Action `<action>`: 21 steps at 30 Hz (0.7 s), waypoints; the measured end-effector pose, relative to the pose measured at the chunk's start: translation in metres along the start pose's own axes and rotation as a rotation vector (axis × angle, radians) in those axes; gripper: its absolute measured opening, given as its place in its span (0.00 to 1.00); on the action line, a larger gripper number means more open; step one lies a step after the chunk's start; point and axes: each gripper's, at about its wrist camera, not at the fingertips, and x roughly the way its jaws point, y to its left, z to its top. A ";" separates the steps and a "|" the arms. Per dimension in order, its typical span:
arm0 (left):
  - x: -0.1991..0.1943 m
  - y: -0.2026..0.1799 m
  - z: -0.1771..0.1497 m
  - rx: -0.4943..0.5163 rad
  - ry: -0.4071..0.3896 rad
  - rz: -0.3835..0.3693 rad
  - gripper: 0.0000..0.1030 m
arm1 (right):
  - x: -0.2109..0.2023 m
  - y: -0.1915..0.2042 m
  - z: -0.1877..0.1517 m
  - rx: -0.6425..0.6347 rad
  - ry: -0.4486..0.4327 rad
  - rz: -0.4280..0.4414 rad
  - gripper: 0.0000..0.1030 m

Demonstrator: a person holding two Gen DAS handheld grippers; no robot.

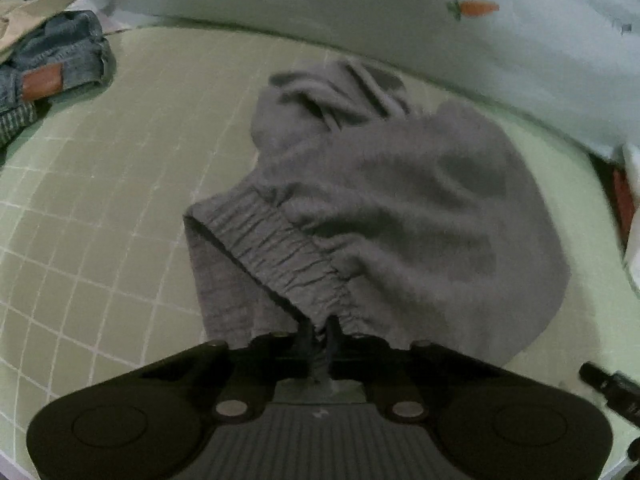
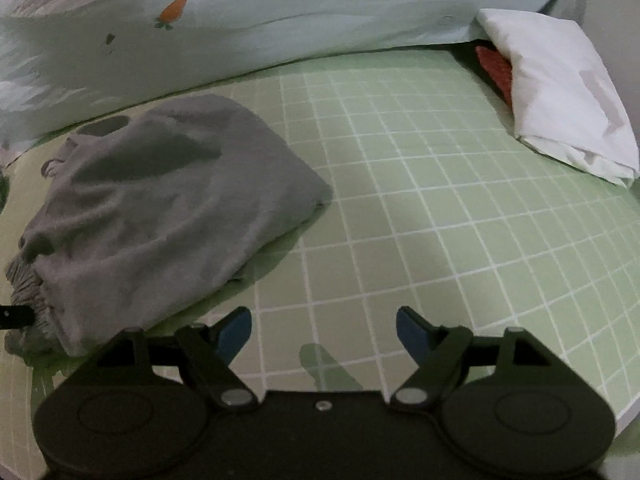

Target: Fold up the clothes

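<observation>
Grey shorts [image 1: 400,208] with an elastic waistband lie bunched on the green checked sheet [image 1: 100,208]. My left gripper [image 1: 320,336] is shut on the waistband at its near edge, lifting it slightly. In the right wrist view the same shorts [image 2: 160,208] lie at the left, folded over. My right gripper [image 2: 324,332] is open and empty, blue fingertips [image 2: 234,330] spread above bare sheet [image 2: 440,200], to the right of the shorts.
A pale duvet with carrot print [image 2: 280,12] runs along the far side. Folded denim [image 1: 60,64] lies at the far left. A white pillow [image 2: 560,92] with something red under it lies at the far right.
</observation>
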 end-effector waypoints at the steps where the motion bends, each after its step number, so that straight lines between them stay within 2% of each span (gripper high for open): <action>1: -0.007 0.004 0.004 -0.012 -0.026 -0.001 0.04 | 0.000 0.000 0.000 0.007 -0.003 0.000 0.78; 5: -0.043 0.034 0.026 -0.088 -0.177 0.045 0.03 | 0.007 0.012 0.001 -0.018 -0.010 -0.003 0.78; 9: -0.075 0.081 0.045 -0.195 -0.297 0.137 0.03 | 0.019 0.036 -0.001 -0.086 -0.007 -0.006 0.78; 12: -0.084 0.115 0.048 -0.255 -0.308 0.199 0.03 | 0.023 0.056 -0.002 -0.128 -0.020 0.007 0.78; 15: -0.087 0.137 0.043 -0.309 -0.289 0.207 0.03 | 0.026 0.070 0.000 -0.150 -0.051 -0.004 0.77; 21: -0.086 0.160 0.031 -0.349 -0.268 0.206 0.04 | 0.028 0.087 0.015 -0.168 -0.121 0.006 0.77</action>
